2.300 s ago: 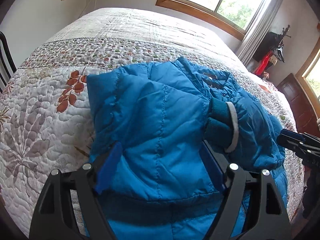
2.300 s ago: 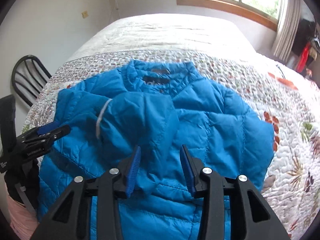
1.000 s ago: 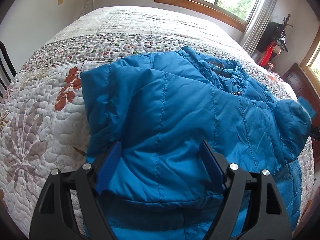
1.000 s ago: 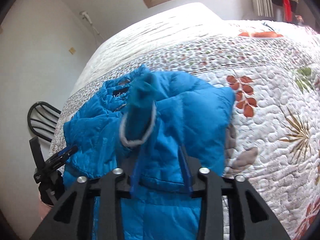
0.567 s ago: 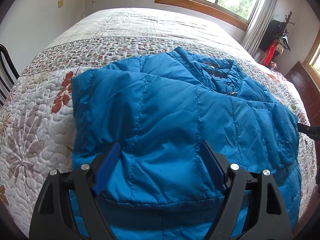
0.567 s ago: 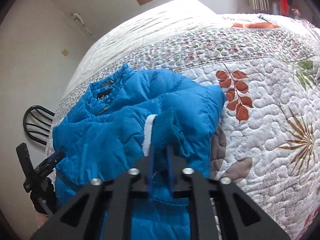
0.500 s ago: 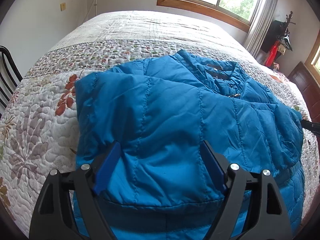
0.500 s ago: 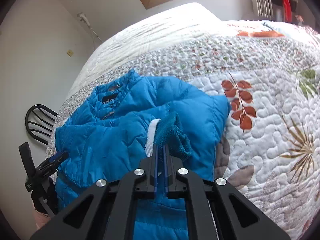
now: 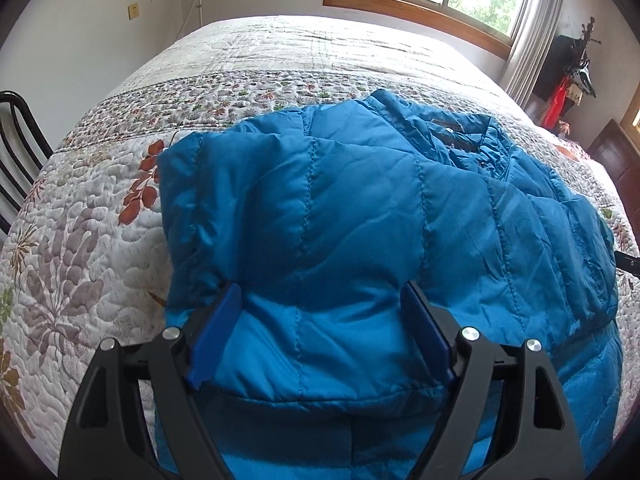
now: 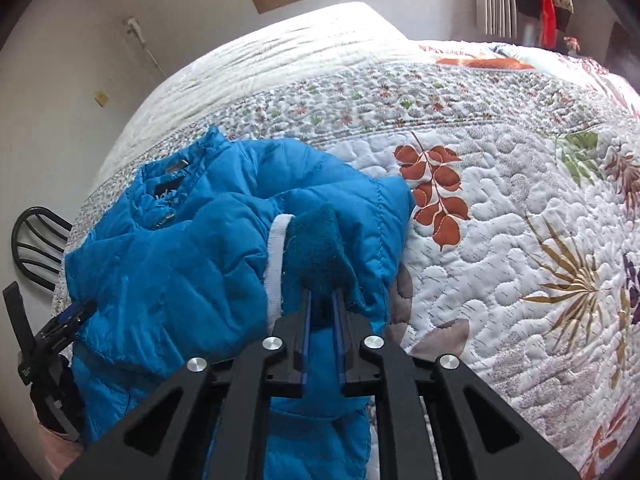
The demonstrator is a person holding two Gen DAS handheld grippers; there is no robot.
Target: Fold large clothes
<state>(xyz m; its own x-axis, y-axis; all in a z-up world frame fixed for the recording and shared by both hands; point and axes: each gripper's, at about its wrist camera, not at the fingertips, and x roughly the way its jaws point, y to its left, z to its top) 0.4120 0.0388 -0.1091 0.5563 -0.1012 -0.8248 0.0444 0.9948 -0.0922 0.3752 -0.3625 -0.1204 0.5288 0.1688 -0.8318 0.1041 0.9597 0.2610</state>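
A blue quilted puffer jacket [image 9: 360, 216] lies on the bed, collar toward the far side. My left gripper [image 9: 320, 320] is open, its blue pads either side of the jacket's near fold, above the fabric. My right gripper [image 10: 322, 300] is shut on the teal knit sleeve cuff [image 10: 316, 248] with a white band, holding the sleeve across the jacket [image 10: 180, 264]. The left gripper also shows in the right wrist view [image 10: 68, 320] at the jacket's left edge.
The bed carries a white floral quilt [image 9: 80, 232] that spreads wide to the right in the right wrist view [image 10: 520, 240]. A black chair [image 9: 16, 148] stands at the bed's left side. A window and curtain [image 9: 532, 20] are beyond the bed.
My right gripper has closed on the sleeve cuff and drawn the sleeve across the jacket toward the right edge. My left gripper has stayed open near the jacket's near fold.
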